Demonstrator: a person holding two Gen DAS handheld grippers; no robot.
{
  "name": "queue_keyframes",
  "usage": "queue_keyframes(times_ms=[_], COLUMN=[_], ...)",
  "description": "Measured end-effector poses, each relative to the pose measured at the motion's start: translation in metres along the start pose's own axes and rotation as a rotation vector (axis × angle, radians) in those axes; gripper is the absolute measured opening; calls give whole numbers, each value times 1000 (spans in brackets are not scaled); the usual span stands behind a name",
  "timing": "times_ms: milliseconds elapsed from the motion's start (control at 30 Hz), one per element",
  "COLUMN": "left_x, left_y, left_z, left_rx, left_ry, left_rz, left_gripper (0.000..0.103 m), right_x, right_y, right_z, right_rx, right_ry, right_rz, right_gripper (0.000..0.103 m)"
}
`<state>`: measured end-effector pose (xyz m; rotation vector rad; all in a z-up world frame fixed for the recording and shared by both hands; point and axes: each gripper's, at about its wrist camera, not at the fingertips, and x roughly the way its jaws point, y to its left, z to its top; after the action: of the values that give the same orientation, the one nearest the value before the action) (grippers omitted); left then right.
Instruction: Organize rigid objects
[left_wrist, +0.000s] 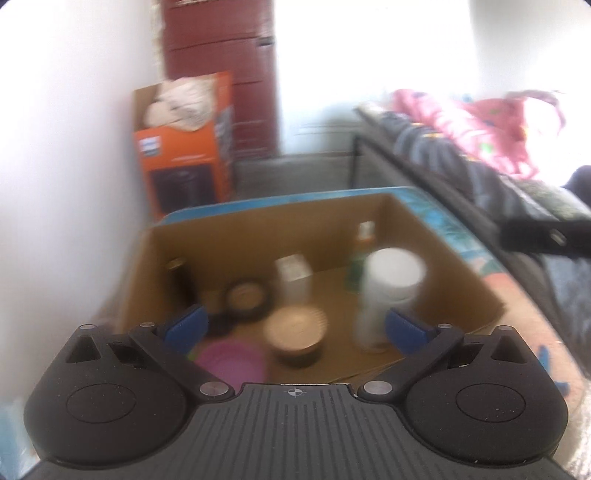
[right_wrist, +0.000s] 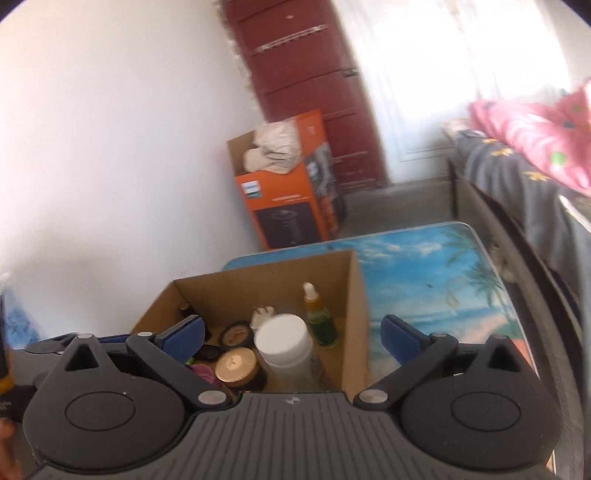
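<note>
An open cardboard box (left_wrist: 461, 280) (right_wrist: 356, 295) stands on a table with a beach-picture top (right_wrist: 424, 266). Inside it are a white-lidded jar (left_wrist: 391, 280) (right_wrist: 284, 339), a gold-lidded jar (left_wrist: 295, 332) (right_wrist: 236, 363), a dropper bottle (left_wrist: 364, 251) (right_wrist: 321, 317), a dark round compact (left_wrist: 245, 297) (right_wrist: 234, 334), a small white box (left_wrist: 293, 275), a dark bottle (left_wrist: 181, 280) and a pink lid (left_wrist: 231, 360). My left gripper (left_wrist: 295, 328) hovers over the box's near side, open and holding nothing. My right gripper (right_wrist: 291, 338) is also open and empty above the box's right part.
An orange carton (left_wrist: 184, 162) (right_wrist: 288, 206) stuffed with cloth stands on the floor by a white wall and a dark red door (right_wrist: 306, 92). A bed with pink bedding (left_wrist: 480, 125) (right_wrist: 535, 129) runs along the right. A black piece of hardware (left_wrist: 546, 234) juts in at right.
</note>
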<state>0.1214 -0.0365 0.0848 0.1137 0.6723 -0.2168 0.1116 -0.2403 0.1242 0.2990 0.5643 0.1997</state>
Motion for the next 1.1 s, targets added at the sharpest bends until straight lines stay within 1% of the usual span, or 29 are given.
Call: queue_keyframes(times_ms=[133, 233, 300, 367, 500, 733, 1100], left_x=[-3, -2, -2, -1, -4, -7, -8], left_y=[9, 13, 16, 16, 18, 21, 18], left_z=[-3, -5, -9, -13, -17, -19, -22], left_rx=[-39, -74, -69, -70, -92, -107, -92], left_ry=[25, 59, 83, 90, 91, 102, 107], left_rz=[78, 113, 121, 137, 143, 157, 173], left_gripper=[103, 103, 103, 103, 103, 103, 103], right_x=[0, 8, 13, 18, 26, 31, 35], right_y=[12, 26, 38, 50, 60, 61, 64], right_z=[-21, -32, -37, -41, -43, -45, -47], right_rx=[13, -8, -34, -74, -96, -92, -99], right_ry=[18, 48, 70, 85, 116, 127, 145], right_rz=[-136, -176, -210, -235, -233, -260, -262], right_gripper=[103, 103, 103, 103, 103, 103, 103])
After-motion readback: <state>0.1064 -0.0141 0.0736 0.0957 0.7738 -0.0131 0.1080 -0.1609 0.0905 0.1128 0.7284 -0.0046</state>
